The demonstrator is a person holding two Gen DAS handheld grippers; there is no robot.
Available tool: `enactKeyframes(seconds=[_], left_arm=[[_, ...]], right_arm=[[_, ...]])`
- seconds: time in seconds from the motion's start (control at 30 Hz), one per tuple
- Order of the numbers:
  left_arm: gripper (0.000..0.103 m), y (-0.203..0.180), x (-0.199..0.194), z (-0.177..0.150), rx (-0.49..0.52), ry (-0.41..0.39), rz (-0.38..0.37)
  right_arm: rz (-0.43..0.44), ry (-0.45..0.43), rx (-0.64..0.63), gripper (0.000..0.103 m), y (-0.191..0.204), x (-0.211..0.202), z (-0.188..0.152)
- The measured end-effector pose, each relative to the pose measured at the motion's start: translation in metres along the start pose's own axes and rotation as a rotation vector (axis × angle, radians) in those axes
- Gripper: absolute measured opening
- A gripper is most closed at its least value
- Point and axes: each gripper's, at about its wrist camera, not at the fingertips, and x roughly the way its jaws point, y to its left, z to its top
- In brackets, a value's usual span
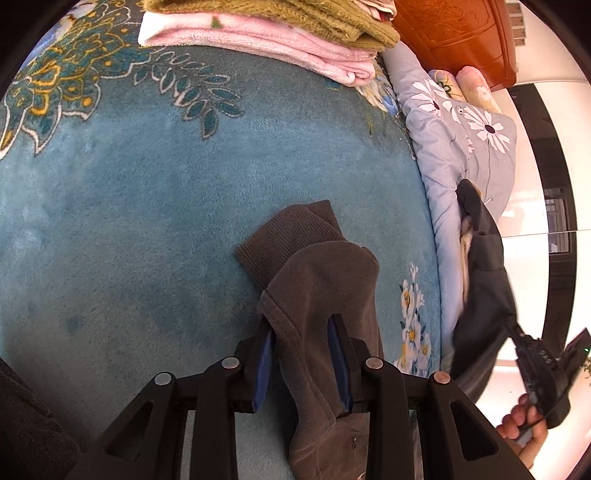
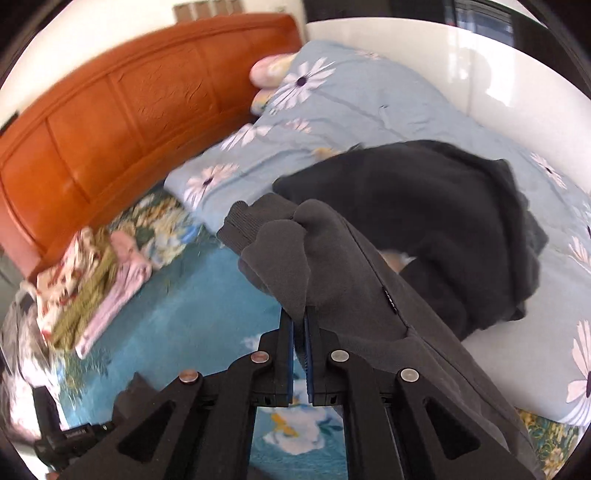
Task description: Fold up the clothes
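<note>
Stack: I count one pile of folded clothes (image 1: 266, 33) at the far edge of the blanket (image 1: 129, 203); three layers show in the left wrist view, pink lowest, olive knit above, a floral piece on top.
Garment: one dark grey garment (image 1: 325, 295), with a ribbed cuff (image 1: 288, 236) lying on the blanket past my left fingers.
Left gripper: my left gripper (image 1: 303, 354) stands part open, pinching a thick fold of the garment; cloth fills the gap between both blue pads and runs on under the frame toward me.
Right gripper: my right gripper (image 2: 299, 332) is closed to a sliver on a thin edge of the same garment (image 2: 332, 266); its bulk drapes off to the right over the quilt (image 2: 369, 107).
Hand: one hand (image 1: 524, 424) shows at the right of the left wrist view, holding that gripper.
Open room: bare blanket lies wide to the left and ahead of the cuff.
Edges: quilt borders the blanket on the right; one orange headboard (image 2: 110, 110) closes the far side; the right wrist view is blurred at left.
</note>
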Motion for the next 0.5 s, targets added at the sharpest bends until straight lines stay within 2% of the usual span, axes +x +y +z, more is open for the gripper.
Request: enactKeyframes(seconds=[0.1, 0.17, 0.3, 0.37, 0.5], left_arm=[[0.033, 0.008, -0.001, 0.001, -0.036, -0.001, 0.004], [0.038, 0.012, -0.002, 0.002, -0.059, -0.006, -0.007], [0.043, 0.015, 0.000, 0.006, -0.082, -0.010, -0.045], [0.044, 0.013, 0.005, 0.008, -0.081, 0.008, -0.057], [0.044, 0.014, 0.014, 0.011, -0.095, 0.032, -0.088]], right_arm=[[-0.011, 0.161, -0.016, 0.005, 0.037, 0.072, -0.028], [-0.028, 0.233, -0.018, 0.005, 0.050, 0.100, -0.050], [-0.037, 0.255, -0.043, 0.005, 0.059, 0.095, -0.061], [-0.028, 0.254, -0.087, 0.005, 0.056, 0.080, -0.056], [-0.023, 0.289, -0.211, 0.005, 0.064, 0.077, -0.062]])
